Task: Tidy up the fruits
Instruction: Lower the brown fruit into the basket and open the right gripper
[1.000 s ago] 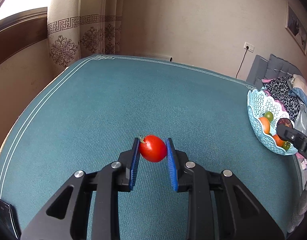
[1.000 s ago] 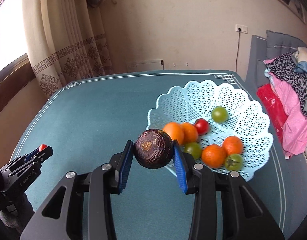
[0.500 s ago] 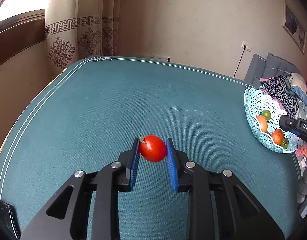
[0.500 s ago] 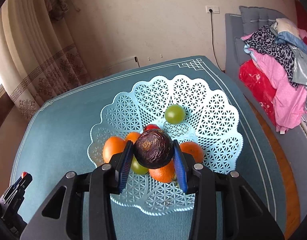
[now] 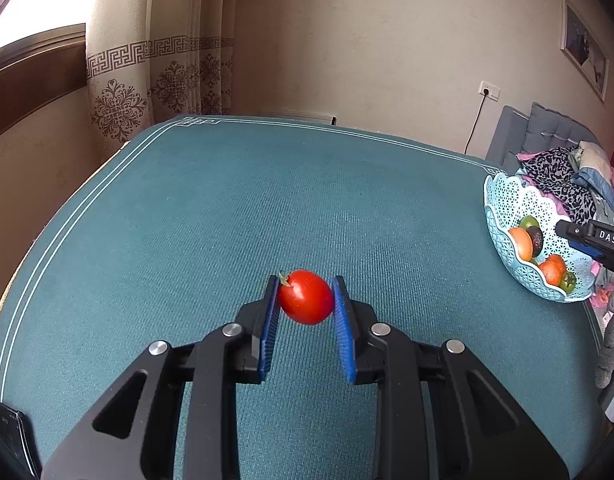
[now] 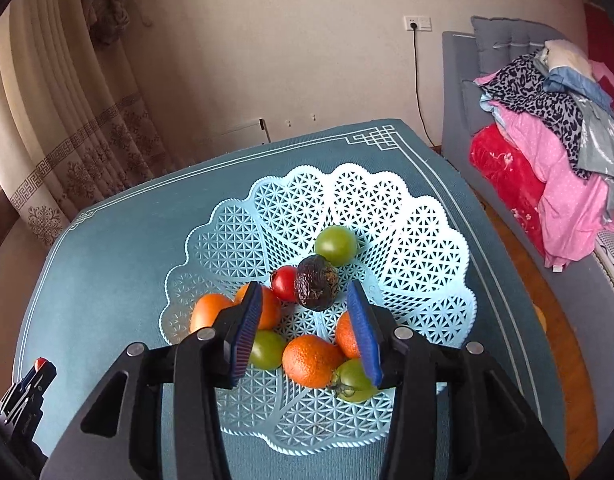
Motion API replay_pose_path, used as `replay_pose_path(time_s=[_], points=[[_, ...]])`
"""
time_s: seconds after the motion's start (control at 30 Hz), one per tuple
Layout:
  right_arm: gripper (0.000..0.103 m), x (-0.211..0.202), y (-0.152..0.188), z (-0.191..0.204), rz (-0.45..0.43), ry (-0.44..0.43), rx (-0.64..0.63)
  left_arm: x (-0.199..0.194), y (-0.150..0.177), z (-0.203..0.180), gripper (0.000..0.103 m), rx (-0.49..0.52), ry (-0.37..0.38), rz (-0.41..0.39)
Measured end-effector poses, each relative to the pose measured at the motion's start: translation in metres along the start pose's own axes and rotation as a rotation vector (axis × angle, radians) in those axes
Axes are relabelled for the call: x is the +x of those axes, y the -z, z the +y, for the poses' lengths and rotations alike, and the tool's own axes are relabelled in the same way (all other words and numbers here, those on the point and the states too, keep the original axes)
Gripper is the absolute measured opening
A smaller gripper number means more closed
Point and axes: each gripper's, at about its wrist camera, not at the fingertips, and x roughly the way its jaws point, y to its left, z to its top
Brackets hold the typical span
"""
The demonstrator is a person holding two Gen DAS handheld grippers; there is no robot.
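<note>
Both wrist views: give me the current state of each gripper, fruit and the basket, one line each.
Left gripper: shut on the red tomato, held above the teal cloth.
Right gripper: open, fingers just spread, nothing between them.
Dark wrinkled fruit: released, lying in the basket.
Basket: upright on the table, holding oranges, green and red tomatoes.

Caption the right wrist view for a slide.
Right gripper, jaws just opened, releases a dark wrinkled fruit into the light blue lattice basket among oranges and tomatoes.
</note>
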Motion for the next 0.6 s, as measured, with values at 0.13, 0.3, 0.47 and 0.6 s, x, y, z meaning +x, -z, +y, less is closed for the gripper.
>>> replay_pose_path(time_s=[0.13,0.3,0.47,0.6], points=[[0.044,-0.017,0.009,-0.001,-0.041,0.013,-0.017,-0.001,0.001,-0.002,0.027,0.011,0.002,-0.005],[0.045,-0.032,0.023,-0.006,-0.073,0.035,-0.02,0.0,0.001,-0.005,0.027,0.018,0.012,-0.001],[0.047,-0.043,0.037,-0.014,-0.098,0.047,-0.018,-0.002,-0.001,-0.012,0.027,0.032,0.019,0.001],[0.049,-0.047,0.046,-0.021,-0.109,0.049,-0.007,-0.008,-0.004,-0.027,0.027,0.054,0.042,0.0]])
